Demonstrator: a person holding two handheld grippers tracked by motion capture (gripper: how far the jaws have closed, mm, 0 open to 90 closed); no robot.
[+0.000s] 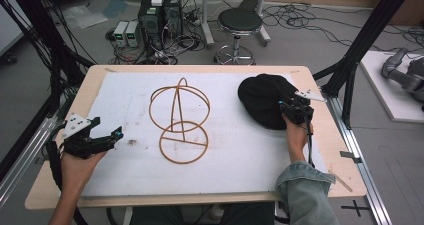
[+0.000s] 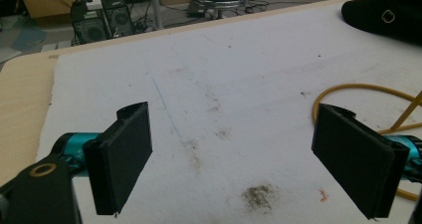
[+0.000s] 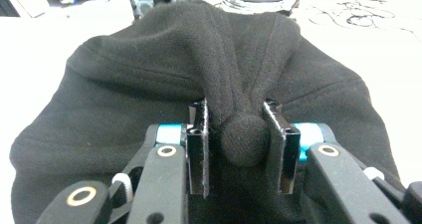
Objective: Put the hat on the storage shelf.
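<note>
The right claw [image 3: 234,147] pinches the soft black hat [image 3: 149,109] by its bunched top button; right of the wire stand [image 1: 179,120], the left claw [image 2: 231,167] gapes wide, empty.

The left gripper [image 1: 107,135] is held low at the near left of the table [image 1: 310,145] by the left hand [image 1: 80,162], its jaws spread wide with nothing between them. The right gripper [image 1: 290,107] is held by the right hand [image 1: 296,132], forearm sleeved in denim, and its jaws are closed on a fold of the black hat [image 3: 239,74].
</note>
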